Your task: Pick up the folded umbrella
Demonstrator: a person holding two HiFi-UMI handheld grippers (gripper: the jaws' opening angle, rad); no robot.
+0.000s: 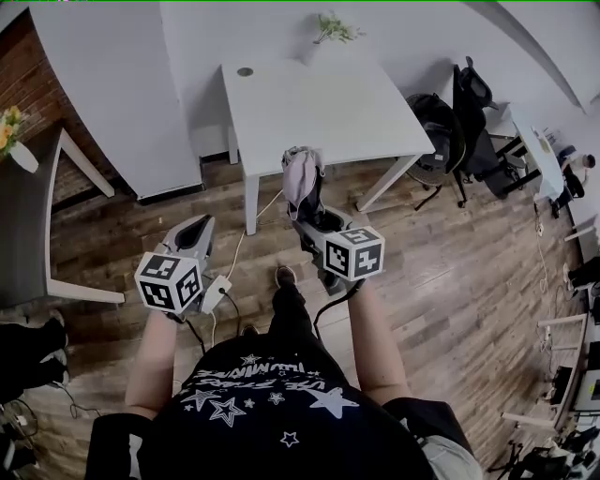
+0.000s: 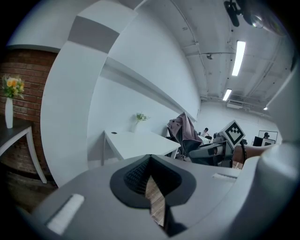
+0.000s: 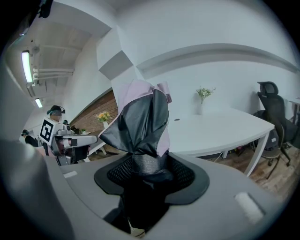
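The folded umbrella (image 1: 300,178), pinkish-grey outside and black inside, stands up out of my right gripper (image 1: 311,221), which is shut on its lower end. In the right gripper view the umbrella (image 3: 140,122) fills the space between the pads of that gripper (image 3: 145,171). From the left gripper view, the umbrella (image 2: 183,129) shows to the right, held in the air in front of the white table. My left gripper (image 1: 195,230) hangs to the left of it, apart from it. Its jaws (image 2: 149,165) are together with nothing between them; only a sliver of wood floor shows.
A white table (image 1: 319,103) stands ahead with a small plant (image 1: 333,28) at its far edge. Black office chairs (image 1: 459,122) are to its right. A dark table (image 1: 28,216) with a flower vase is at the left. A white power strip (image 1: 216,292) and cables lie on the floor.
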